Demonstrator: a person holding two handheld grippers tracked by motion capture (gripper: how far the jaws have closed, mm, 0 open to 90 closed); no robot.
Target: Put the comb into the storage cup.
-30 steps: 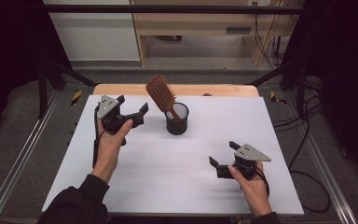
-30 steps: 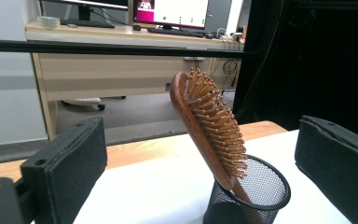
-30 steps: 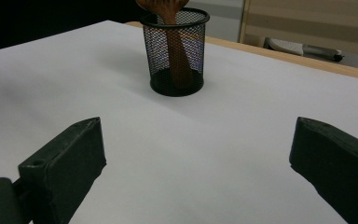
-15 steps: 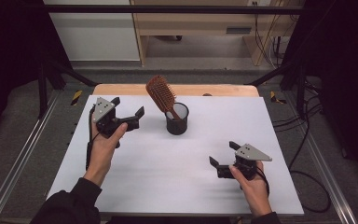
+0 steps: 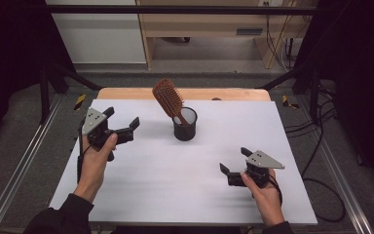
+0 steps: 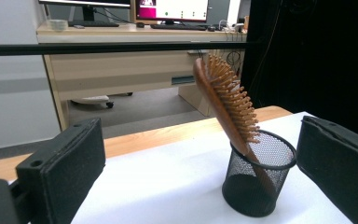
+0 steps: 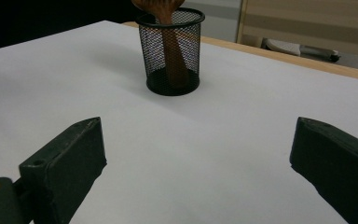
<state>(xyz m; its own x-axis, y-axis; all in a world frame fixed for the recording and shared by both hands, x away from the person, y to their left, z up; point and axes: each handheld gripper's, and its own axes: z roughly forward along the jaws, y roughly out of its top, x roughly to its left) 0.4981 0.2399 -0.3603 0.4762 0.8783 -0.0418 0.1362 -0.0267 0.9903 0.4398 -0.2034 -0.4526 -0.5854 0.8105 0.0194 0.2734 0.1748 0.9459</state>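
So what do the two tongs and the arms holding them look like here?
Both tongs, left and right, are black, each with two blocky, flat-faced jaws and a grey three-cornered plate with small holes on top. A black cable trails from each along the wrist. The person wears dark long sleeves.

My left claw (image 5: pixel 123 127) and my right claw (image 5: pixel 233 168) both look like matt black plastic, their jaws faced with dull, slightly grainy pads, and each carries a smooth grey plate that looks like metal. The hairbrush (image 6: pixel 226 100) is reddish-brown wood with a soft polished sheen, bristle pins included, and it stands in a pen cup (image 6: pixel 258 179) of fine black wire mesh. The tabletop (image 5: pixel 175 180) is a smooth, matt white sheet over pale bare wood.
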